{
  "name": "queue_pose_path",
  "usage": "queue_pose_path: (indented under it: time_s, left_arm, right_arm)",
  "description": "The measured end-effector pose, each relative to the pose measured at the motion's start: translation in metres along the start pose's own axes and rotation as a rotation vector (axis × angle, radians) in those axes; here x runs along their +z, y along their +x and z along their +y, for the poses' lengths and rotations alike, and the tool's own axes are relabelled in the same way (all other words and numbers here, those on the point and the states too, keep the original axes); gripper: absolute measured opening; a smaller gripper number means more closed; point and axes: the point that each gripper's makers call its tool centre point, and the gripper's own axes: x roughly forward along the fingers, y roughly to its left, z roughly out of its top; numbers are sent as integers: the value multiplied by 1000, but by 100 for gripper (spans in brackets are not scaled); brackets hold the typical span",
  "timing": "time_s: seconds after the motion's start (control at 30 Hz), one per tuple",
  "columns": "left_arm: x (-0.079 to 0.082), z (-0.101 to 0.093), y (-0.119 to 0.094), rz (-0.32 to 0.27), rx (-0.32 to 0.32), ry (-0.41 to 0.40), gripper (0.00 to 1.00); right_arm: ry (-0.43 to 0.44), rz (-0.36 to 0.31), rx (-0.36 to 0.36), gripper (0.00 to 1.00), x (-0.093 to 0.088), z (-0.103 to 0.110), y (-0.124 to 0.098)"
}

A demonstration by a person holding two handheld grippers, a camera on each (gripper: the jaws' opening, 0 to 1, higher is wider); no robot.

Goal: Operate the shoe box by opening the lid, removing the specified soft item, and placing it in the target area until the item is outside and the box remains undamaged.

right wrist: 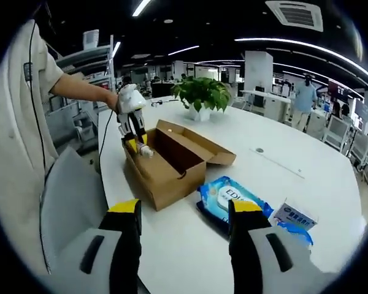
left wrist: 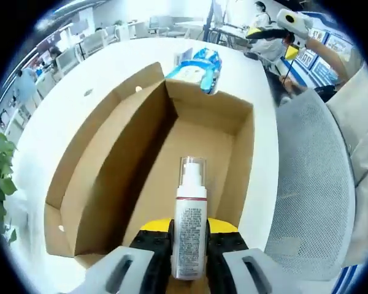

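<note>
Two grippers are at work over a white table (right wrist: pixel 306 177), and they have split the job. The left gripper (left wrist: pixel 189 245) is clamped on a white spray bottle (left wrist: pixel 190 226), its jaws closed against the bottle's sides near the base, so the bottle stands upright between them with its clear cap pointing up. It hangs above the open shoe box (left wrist: pixel 110 177), over the end nearest the camera; in the right gripper view the same gripper (right wrist: pixel 137 146) sits at the box's far end with the bottle just above the rim. I judge that the bottle is being lifted out, held upright so it clears the cardboard walls without scraping them.

The lid flaps are folded outward and lie flat against the table, which keeps the mouth of the box wide and leaves the interior bare brown cardboard. The box looks sound, with no tears or crushed corners that I can make out.

A blue wipes packet (right wrist: pixel 230 199) lies on the table just beside the box (right wrist: pixel 172 162), and a small blue carton (right wrist: pixel 293 217) rests near it. A potted plant (right wrist: pixel 201 95) stands well beyond the box.

The right gripper (right wrist: pixel 184 236) hangs back from the table edge with its jaws spread wide, holding and touching nothing, apparently kept clear so the left can work
</note>
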Motion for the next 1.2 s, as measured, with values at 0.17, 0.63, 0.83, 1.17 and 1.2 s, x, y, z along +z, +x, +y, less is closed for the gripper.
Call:
queue_pose_path:
  time_s: [0.17, 0.63, 0.83, 1.17, 1.2]
  left_arm:
    - [19, -5, -8, -76, 6, -16, 19]
    - [59, -30, -17, -285, -1, -69, 19]
    - [75, -44, -22, -388, -20, -113, 19]
    - [96, -64, -24, -525, -47, -150, 19]
    - [97, -65, -24, -530, -49, -148, 19]
  right_arm:
    - [8, -28, 18, 46, 8, 7, 12]
    - [72, -121, 84, 38, 32, 33, 43]
    - [105, -154, 120, 37, 42, 45, 56]
    - [154, -197, 175, 35, 59, 62, 76]
    - [157, -199, 181, 35, 61, 64, 79]
